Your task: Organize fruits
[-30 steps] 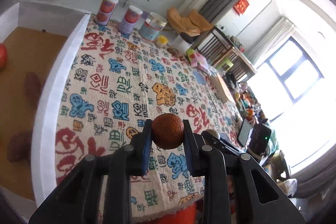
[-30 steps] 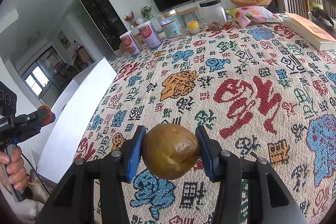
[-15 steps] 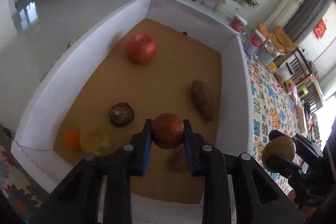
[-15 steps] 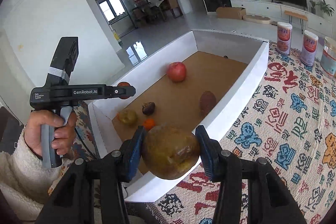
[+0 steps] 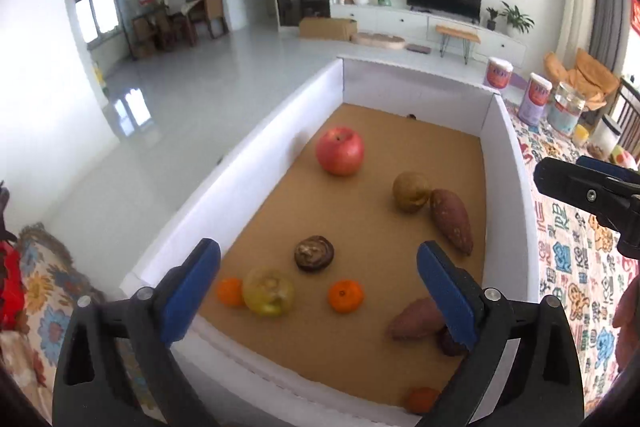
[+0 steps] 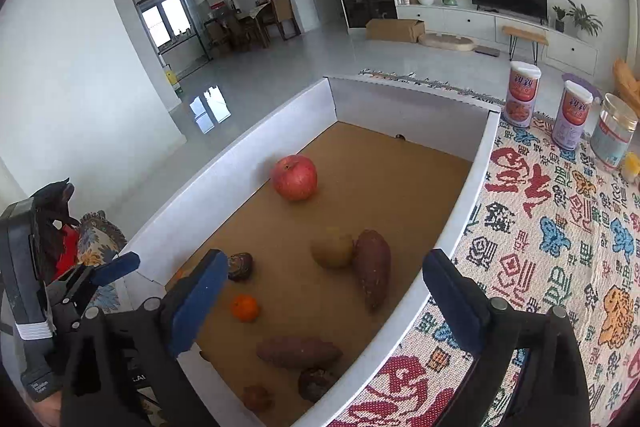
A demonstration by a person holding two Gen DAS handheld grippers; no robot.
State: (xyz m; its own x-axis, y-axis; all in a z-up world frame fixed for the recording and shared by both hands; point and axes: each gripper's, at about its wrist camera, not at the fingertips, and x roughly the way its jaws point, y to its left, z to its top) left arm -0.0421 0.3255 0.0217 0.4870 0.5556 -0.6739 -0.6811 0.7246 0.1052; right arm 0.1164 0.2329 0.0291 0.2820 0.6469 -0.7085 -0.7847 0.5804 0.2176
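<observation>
Left wrist view: left gripper (image 5: 318,279) above the near end of the white cardboard box (image 5: 248,163), jaws opening, blue pads wide apart with nothing pressed between them. On the brown box floor: red apple (image 5: 340,151) toward the far left wall; brownish-yellow round fruit (image 5: 411,191) touching a sweet potato (image 5: 451,221) near the right wall; dark wrinkled fruit (image 5: 314,253) in the middle; yellow-green fruit (image 5: 269,291) touching a small orange (image 5: 230,291) near the front left; a second orange (image 5: 346,295) just beside; another sweet potato (image 5: 418,313) at front right, partly behind the right pad. Right gripper (image 5: 592,187) at the right edge, over the patterned tablecloth (image 5: 568,267).

Right wrist view: right gripper (image 6: 332,291) over the box's right wall (image 6: 452,227), jaws opening, empty. Same fruits inside the box (apple (image 6: 295,177) farthest back); round fruit (image 6: 333,247) against the sweet potato (image 6: 372,267). Left gripper (image 6: 116,269) at lower left beside the box corner. Three canisters (image 6: 570,115) standing on the tablecloth (image 6: 560,227) beyond.
</observation>
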